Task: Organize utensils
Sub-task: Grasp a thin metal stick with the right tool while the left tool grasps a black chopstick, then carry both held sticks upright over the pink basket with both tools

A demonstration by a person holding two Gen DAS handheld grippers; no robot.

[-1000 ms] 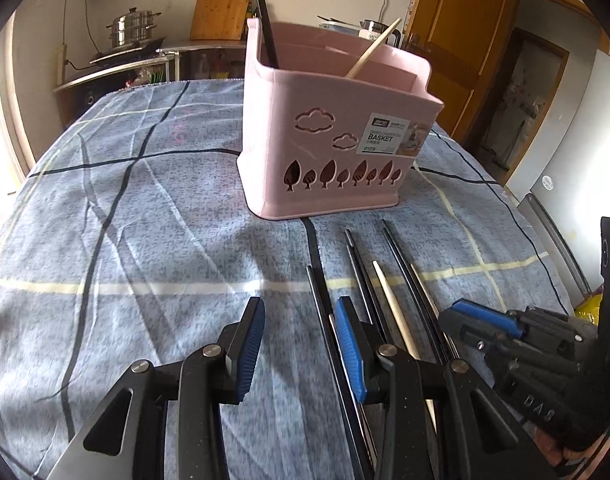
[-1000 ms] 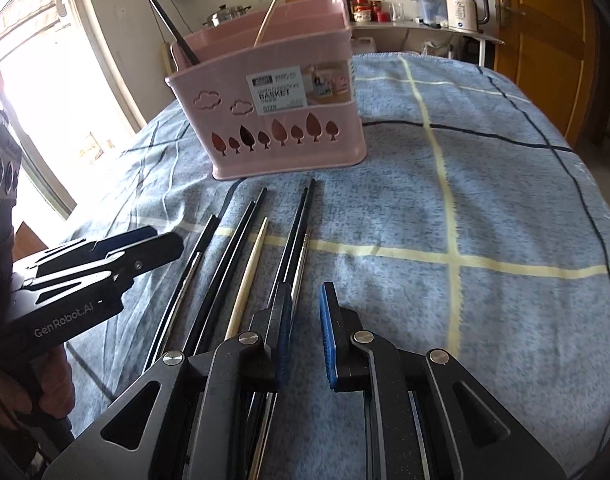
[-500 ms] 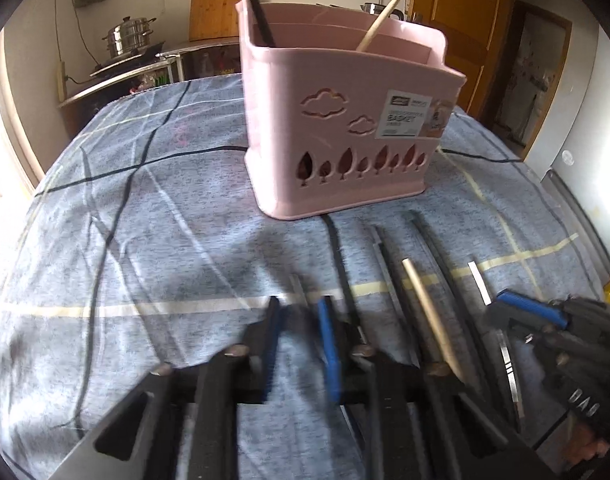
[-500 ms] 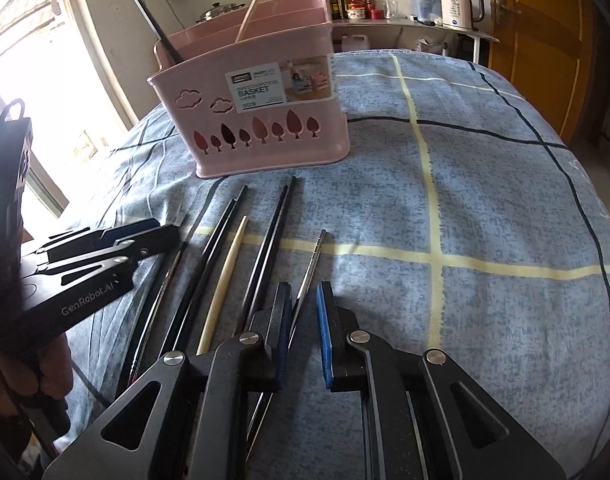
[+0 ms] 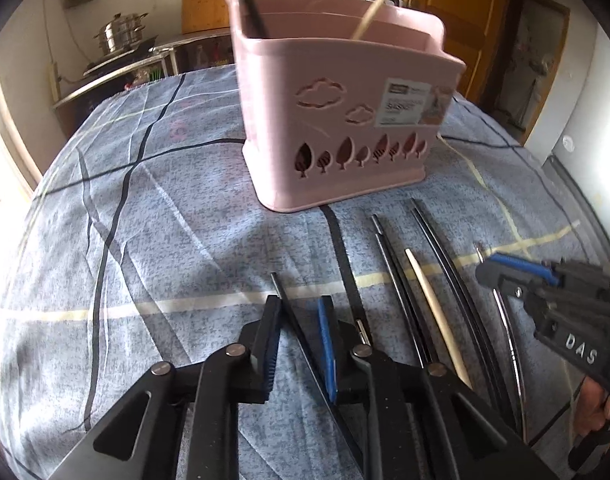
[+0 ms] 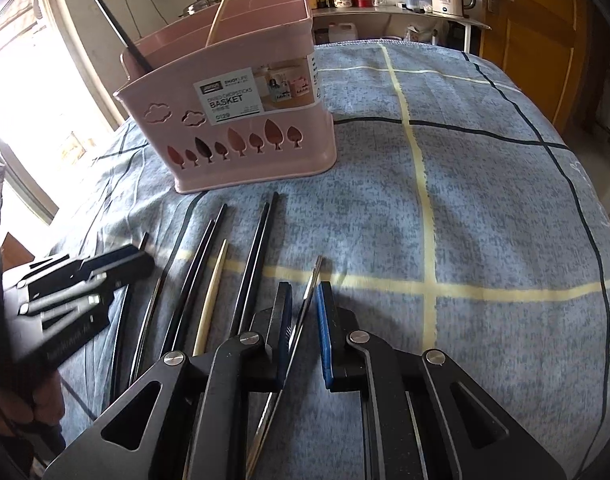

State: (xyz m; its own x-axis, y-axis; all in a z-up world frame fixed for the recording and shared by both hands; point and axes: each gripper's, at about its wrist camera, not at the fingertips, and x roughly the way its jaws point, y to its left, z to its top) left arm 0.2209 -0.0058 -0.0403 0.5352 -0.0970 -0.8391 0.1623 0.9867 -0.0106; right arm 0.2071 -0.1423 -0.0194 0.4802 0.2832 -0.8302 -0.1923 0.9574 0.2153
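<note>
Left wrist view first: between the fingers of our left gripper point(image 5: 299, 312) runs a black chopstick point(image 5: 283, 292), its long axis nearly in line with the fingers and its tip poking out just past them toward the basket. The jaws are narrowed around it with a little daylight on either side, so we cannot tell whether they have bitten yet; we judge they are partly open. In the right wrist view, our right gripper point(image 6: 305, 300) straddles a metal chopstick point(image 6: 311, 284) in the same fashion, the shaft slanting slightly across the gap, close against the left pad, with some space at the right pad; again no firm grip is evident. Between the two grippers, on the blue plaid tablecloth point(image 6: 485, 220), lie the other chopsticks: several black ones point(image 6: 253, 256) and one pale wooden chopstick point(image 6: 213, 300), all roughly parallel and pointing toward the basket. Further on stands the pink chopstick basket point(image 6: 241, 120), upright, just beyond the tips, already holding one black stick and one pale one leaning in its compartments. Since each shaft runs along the fingers, not across them, we judge that closing squarely and then tipping the stick upright is what the next move depends on; each hand is nearest its own stick.
</note>
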